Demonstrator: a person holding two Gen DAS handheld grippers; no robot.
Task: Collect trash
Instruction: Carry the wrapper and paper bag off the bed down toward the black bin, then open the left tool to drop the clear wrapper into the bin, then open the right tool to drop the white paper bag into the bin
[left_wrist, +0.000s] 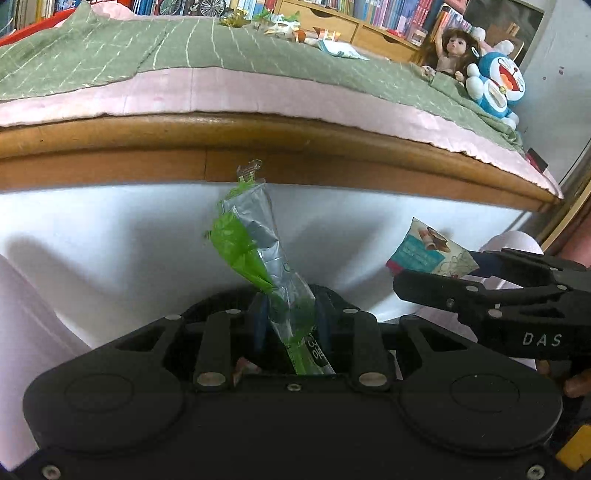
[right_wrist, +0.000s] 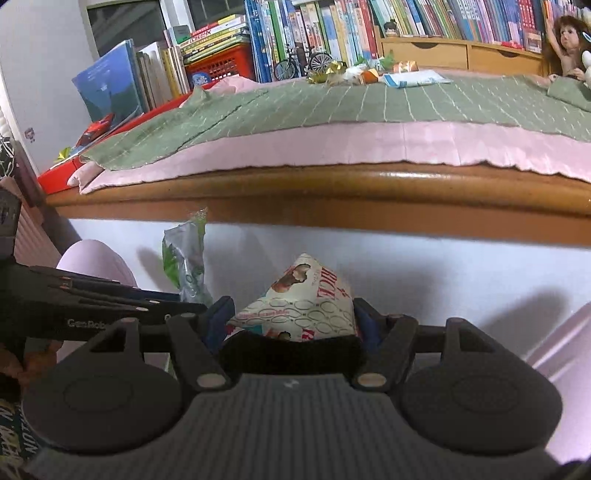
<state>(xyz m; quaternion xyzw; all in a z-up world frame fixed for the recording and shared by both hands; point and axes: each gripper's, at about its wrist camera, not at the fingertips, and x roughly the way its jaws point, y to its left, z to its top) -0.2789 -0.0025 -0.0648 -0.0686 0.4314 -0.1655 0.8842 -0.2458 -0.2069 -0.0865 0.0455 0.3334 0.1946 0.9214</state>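
My left gripper (left_wrist: 290, 317) is shut on a green and silver wrapper (left_wrist: 255, 243) that sticks up in front of the bed's white side panel. The same wrapper (right_wrist: 186, 262) shows at the left of the right wrist view. My right gripper (right_wrist: 291, 317) is shut on a cream snack packet (right_wrist: 306, 299) with red print; that packet (left_wrist: 428, 251) and gripper (left_wrist: 443, 277) also appear at the right of the left wrist view. Several more wrappers (left_wrist: 291, 27) lie at the far side of the green blanket (right_wrist: 369, 99), seen too as wrappers (right_wrist: 362, 72) near the books.
The wooden bed rail (right_wrist: 332, 188) runs across just above both grippers. A doll (left_wrist: 450, 48) and a blue plush toy (left_wrist: 498, 85) sit at the bed's right end. Bookshelves (right_wrist: 332, 29) line the back. A pink-clad knee (right_wrist: 96, 258) is at the left.
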